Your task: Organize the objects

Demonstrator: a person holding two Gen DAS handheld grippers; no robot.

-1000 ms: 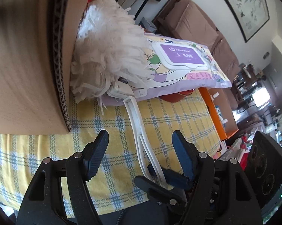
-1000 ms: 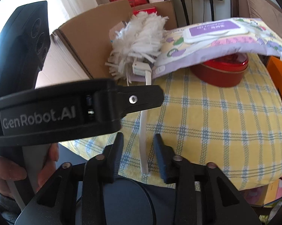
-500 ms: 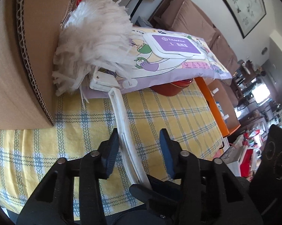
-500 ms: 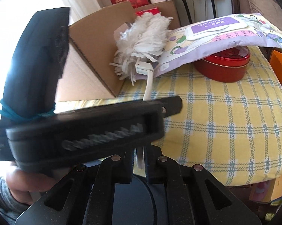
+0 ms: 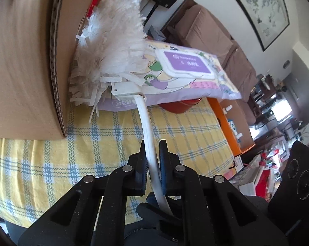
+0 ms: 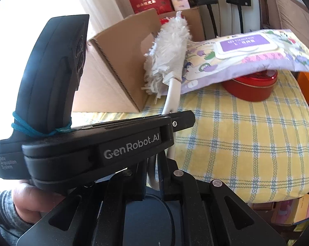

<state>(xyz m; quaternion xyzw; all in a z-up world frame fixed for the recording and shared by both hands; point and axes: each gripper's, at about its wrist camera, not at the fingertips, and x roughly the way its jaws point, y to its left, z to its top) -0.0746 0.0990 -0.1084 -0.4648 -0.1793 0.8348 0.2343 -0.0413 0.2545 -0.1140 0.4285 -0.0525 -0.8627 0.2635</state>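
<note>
Duster, white fluffy head with white plastic handle (image 5: 148, 131), wedged between brown cardboard box (image 5: 21, 61) and purple wet-wipes pack (image 5: 185, 67) on yellow checked table (image 5: 93, 143), both left hand-held gripper (image 5: 152, 153) and right hand-held gripper (image 6: 153, 174) clamped on handle, likely for a steady pull-out.

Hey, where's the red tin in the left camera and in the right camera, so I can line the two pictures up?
Left wrist: the red tin sits just right of centre, mostly hidden under the wipes pack.
Right wrist: the tin is at upper right, under the same pack.
Shared landmark: the white duster leaning against the cardboard box.
</note>
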